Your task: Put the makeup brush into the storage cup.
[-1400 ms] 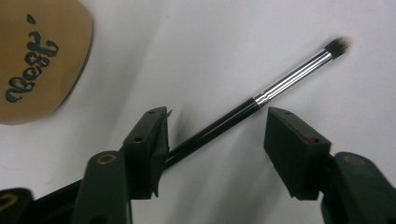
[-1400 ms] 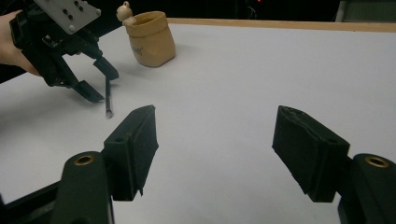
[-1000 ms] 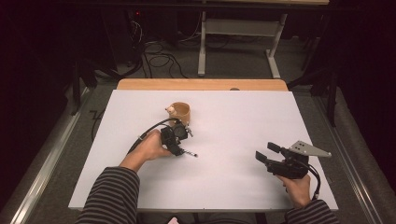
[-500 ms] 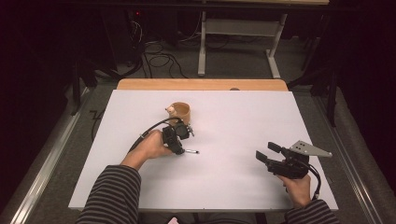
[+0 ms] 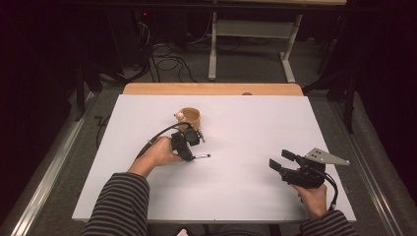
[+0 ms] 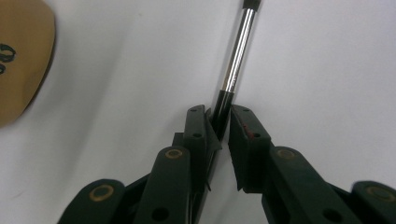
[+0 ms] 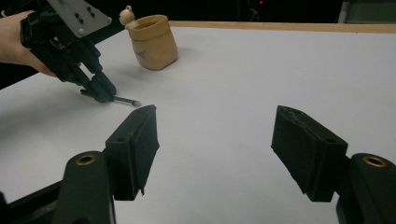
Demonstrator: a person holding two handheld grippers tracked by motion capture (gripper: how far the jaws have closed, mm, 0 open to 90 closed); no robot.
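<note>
- Clearly the left gripper (image 6: 223,133) is clamped on the dark end of a slim pen-like stick (image 6: 237,58), whose chrome shaft runs ahead of its jaws, low on the white table (image 5: 246,123).
- Likely light, stiff, slippery on the metal; the dark end suits gripping.
- Just beside it sits a tan cup (image 5: 189,118).
- Well apart, the right gripper (image 7: 215,154) rests with jaws wide, empty.

brush (image 6: 237,60): far tip cut off by top edge, near end hidden between jaws. cup (image 6: 21,60): cropped at left edge, dark print unreadable. bead on rim (image 5: 179,116): too small to identify.
</note>
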